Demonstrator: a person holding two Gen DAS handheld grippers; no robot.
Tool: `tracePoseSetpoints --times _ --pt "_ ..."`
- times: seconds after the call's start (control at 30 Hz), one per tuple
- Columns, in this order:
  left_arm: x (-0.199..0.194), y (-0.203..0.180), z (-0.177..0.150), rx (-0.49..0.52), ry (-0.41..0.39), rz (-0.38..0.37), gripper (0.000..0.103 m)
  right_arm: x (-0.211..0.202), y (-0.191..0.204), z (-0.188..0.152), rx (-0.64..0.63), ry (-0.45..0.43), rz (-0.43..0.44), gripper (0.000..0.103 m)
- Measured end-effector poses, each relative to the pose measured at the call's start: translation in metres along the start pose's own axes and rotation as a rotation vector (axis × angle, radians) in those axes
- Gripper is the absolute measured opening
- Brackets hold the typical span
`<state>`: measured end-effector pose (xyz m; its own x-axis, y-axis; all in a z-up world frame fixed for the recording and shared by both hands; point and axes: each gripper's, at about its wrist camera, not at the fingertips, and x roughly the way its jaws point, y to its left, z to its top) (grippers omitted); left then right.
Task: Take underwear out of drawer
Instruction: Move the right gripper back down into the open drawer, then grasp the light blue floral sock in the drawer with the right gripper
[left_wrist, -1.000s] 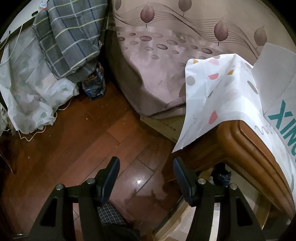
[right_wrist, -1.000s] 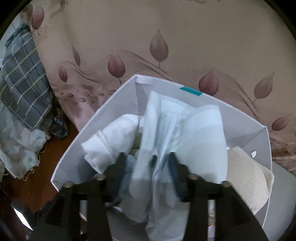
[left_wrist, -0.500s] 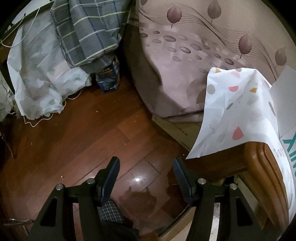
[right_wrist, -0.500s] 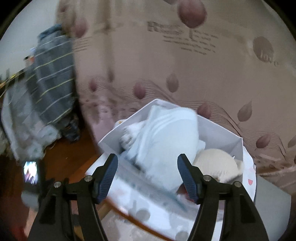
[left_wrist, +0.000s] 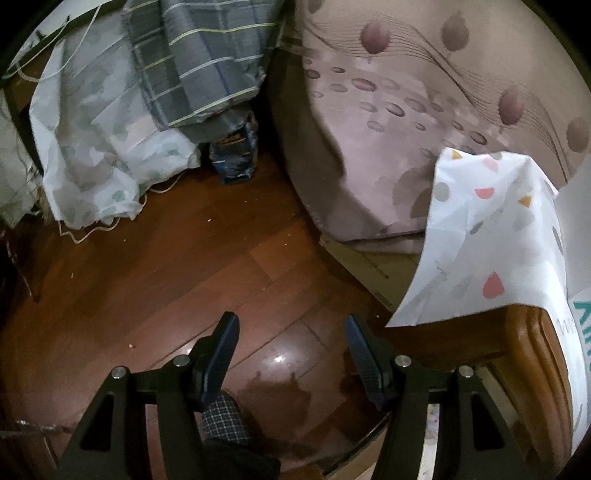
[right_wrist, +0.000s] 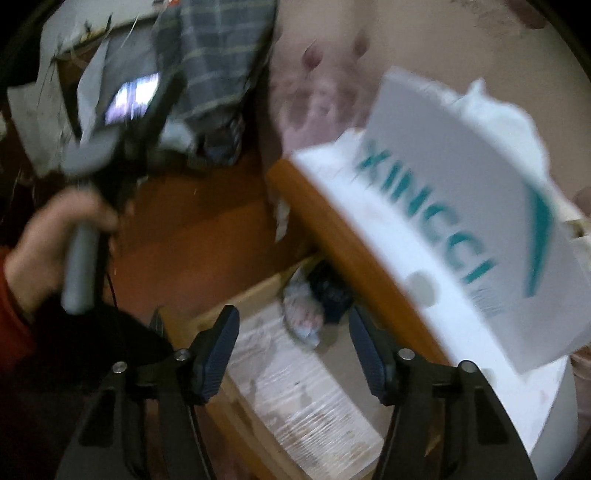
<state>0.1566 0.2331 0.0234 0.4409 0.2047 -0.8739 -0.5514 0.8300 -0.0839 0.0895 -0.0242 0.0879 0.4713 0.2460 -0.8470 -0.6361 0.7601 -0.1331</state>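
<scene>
Two empty pairs of jaws parted, right just closing over paper-lined wooden drawer (right_wrist: 295, 398), crumpled, perhaps patterned, underwear (right_wrist: 304, 314).

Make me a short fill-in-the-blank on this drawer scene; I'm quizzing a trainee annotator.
1. The right gripper hangs above the open ____.
2. The crumpled garments lie at the drawer's ____ end.
3. The white bag carries ____ lettering.
4. The left gripper has ____ between its pads.

Missing: drawer; far; teal; nothing
</scene>
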Motion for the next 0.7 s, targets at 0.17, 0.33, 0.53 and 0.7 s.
tracePoseSetpoints --times 0.17,0.33,0.53,0.7 --pt "0.004 0.015 0.002 -0.052 0.026 0.006 0.062 0.046 0.011 -0.006 -0.069 0.066 0.013 0.057" --pt "0.003 0.015 0.004 0.013 0.024 -0.029 0.062 0.095 0.023 -0.011 -0.151 0.137 -0.004 0.053" --pt "0.001 0.014 0.002 0.036 0.018 -0.051 0.062 0.138 0.027 -0.017 -0.254 0.184 -0.057 0.050" --pt "0.000 0.011 0.002 0.048 0.026 -0.061 0.062 0.167 0.025 -0.016 -0.283 0.194 -0.088 0.050"
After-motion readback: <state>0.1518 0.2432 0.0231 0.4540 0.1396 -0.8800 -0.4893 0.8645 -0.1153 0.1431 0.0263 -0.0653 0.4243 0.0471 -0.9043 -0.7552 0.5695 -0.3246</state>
